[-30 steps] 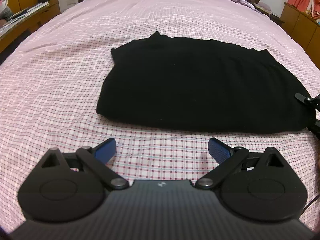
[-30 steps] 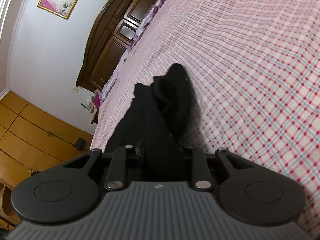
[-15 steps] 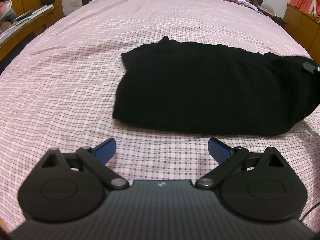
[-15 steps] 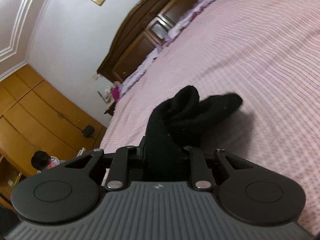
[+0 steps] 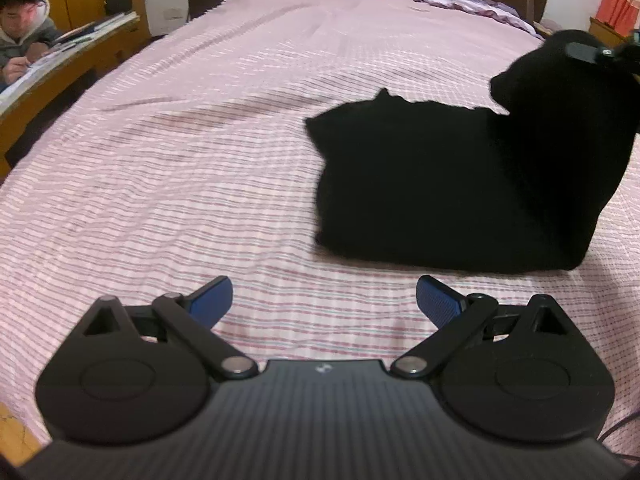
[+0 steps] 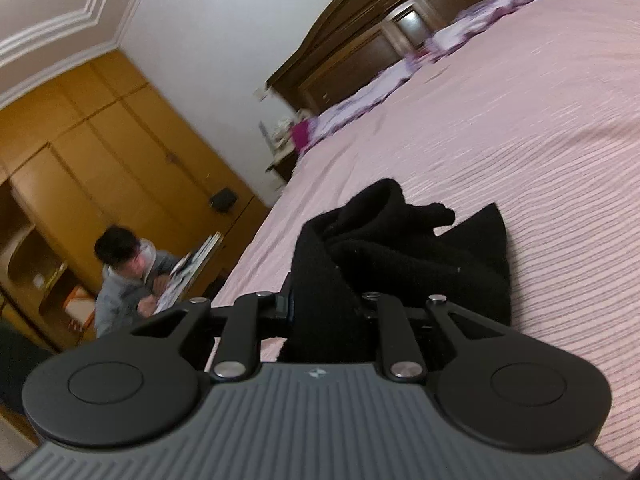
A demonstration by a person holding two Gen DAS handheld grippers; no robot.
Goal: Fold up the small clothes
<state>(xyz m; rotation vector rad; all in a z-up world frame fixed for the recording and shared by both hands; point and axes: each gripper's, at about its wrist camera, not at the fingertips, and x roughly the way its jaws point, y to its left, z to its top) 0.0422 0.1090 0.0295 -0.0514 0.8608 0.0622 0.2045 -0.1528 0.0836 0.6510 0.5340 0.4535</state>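
Soft, even indoor light, moderately bright, with no hard glare. The black garment (image 5: 460, 184) reads as a near-featureless dark mass and throws only a faint shadow on the bed (image 5: 200, 140). Fisheye bending curves the edges of both views. The right wrist view is motion-smeared (the wardrobe (image 6: 100, 152) and headboard (image 6: 360, 40) especially), the left only mildly soft.

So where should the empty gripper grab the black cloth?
Probably the near left corner of the black cloth, coming in low from the front. That end lies flat on the bed, its edge facing the open left gripper. The right gripper holds the other end lifted, so the flat corner is free to pinch.
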